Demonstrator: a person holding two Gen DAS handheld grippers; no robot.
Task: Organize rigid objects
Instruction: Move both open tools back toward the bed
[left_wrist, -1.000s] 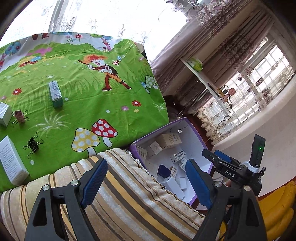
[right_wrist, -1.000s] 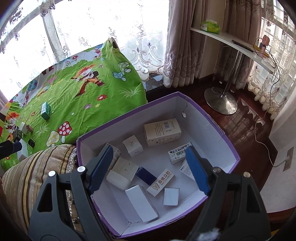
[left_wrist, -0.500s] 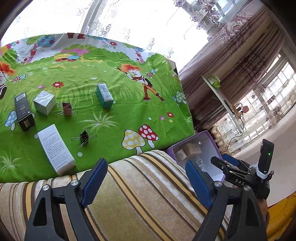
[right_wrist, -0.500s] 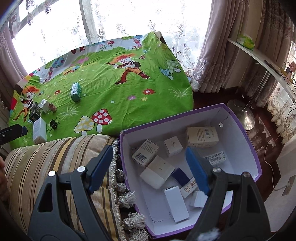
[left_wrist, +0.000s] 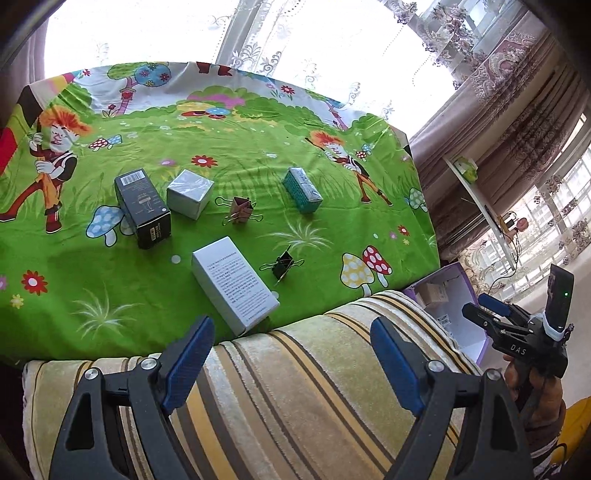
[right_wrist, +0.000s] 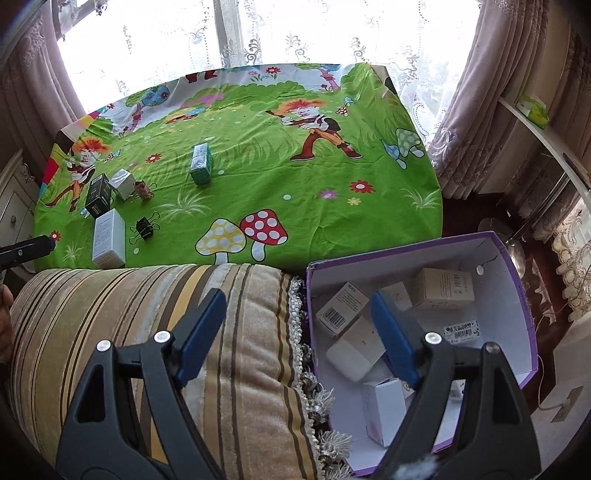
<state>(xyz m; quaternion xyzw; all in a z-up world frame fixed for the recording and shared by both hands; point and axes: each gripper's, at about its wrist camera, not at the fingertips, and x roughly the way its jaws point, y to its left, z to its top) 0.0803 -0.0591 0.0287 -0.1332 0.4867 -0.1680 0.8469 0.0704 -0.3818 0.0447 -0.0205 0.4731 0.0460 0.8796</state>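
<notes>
Both grippers stand wide apart and empty. The left gripper hangs over a striped cushion at the bottom of its frame; just beyond lies a long white box, then a black binder clip, a black box and a teal box on the green cartoon cloth. The right gripper hovers between the cushion and the purple-rimmed box at lower right, which holds several cartons. This looks like the reach for the next item; the white box is nearest and would need a wide, square grip.

Purple box: mostly hidden behind striped cushion (left view); contents partly covered by right hand-held gripper.
</notes>
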